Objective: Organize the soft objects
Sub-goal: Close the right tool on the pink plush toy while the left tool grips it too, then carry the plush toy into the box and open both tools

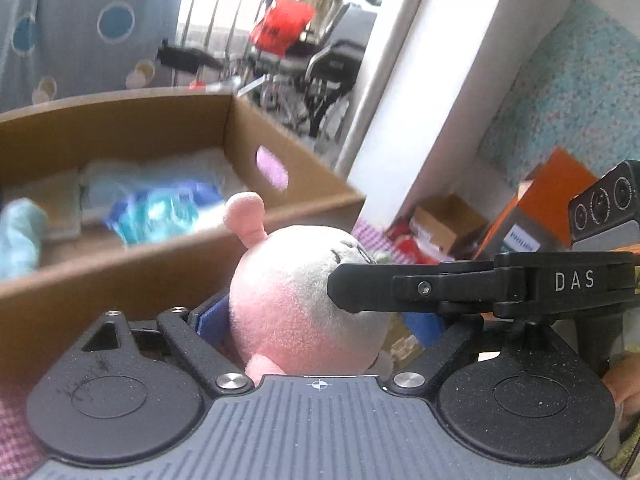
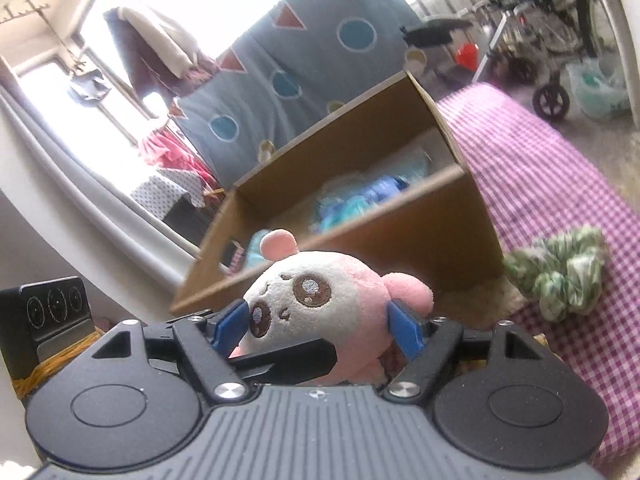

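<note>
A bed or table covered in pink-and-white gingham cloth (image 2: pixel 560 184) is filling the right wrist view from 1 to 5 o'clock, and a grey-blue curtain (image 2: pixel 312 60) printed with blue circles and red triangles is hanging at 12 o'clock in front of a bright window. A wheelchair (image 2: pixel 556 36) is standing on the floor at 1 o'clock. An open cardboard box (image 2: pixel 400 240) is sitting on the gingham at the centre, holding blurred blue and turquoise soft items (image 2: pixel 360 200). A green scrunchie (image 2: pixel 560 276) is lying on the cloth at 3 o'clock, just beside the box. A round pink-and-white plush toy (image 2: pixel 320 312) with brown embroidered eyes is being held up in front of the box's near wall. The right gripper (image 2: pixel 320 326) is clamping it at a fairly wide spread, its blue pads (image 2: pixel 404 328) pressing into both sides of the head. In the left wrist view the left gripper (image 1: pixel 316 324) is standing wide around the same toy (image 1: pixel 296 300), its blue pads (image 1: pixel 212 320) touching the flanks, while the right gripper's black finger is crossing in from 3 o'clock.
</note>
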Motion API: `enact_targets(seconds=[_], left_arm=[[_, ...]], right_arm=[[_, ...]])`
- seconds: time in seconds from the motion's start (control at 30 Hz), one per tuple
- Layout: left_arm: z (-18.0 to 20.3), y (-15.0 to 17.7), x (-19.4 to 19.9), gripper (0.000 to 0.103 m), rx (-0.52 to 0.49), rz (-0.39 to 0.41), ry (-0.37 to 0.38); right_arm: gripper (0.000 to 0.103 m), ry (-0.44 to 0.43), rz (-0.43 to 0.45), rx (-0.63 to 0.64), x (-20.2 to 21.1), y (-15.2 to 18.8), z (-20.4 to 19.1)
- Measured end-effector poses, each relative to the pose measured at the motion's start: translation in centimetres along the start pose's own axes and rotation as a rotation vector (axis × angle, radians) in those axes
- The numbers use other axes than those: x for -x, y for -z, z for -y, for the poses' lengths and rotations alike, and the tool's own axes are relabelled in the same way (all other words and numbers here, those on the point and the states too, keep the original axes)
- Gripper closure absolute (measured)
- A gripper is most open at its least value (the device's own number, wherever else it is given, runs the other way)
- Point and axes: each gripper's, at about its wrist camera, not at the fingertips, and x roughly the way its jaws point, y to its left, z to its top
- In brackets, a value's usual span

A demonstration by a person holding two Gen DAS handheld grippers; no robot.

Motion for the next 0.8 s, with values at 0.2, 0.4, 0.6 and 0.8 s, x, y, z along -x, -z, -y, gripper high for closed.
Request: enact_targets(seconds=[0.2,0.4,0.6,0.8], left_arm=[[0.6,-2.6,4.3,0.013,-0.053,0.121,-0.07],[-1.8,-6.1,6.5,0.01,-0.064,0.182,-0.153],[-7.0,-9.6,4.7,0.01,-0.02,0.134,-0.236],[-13.9,-10.6,-0.1,0.01,0.133,-0.055,-0.231]], right_arm=[[0.024,-0.069,0.062,0.081,1.2,-2.1,-4.4],[0.024,-0.149,0.046,0.144,-1.6,-6.2,-8.2],[0.024,-0.169,-0.072,0.155,-8.5,-10.3,-10.2],[0.024,-0.127,-0.325,0.002,-17.4,-12.7,-8.0]])
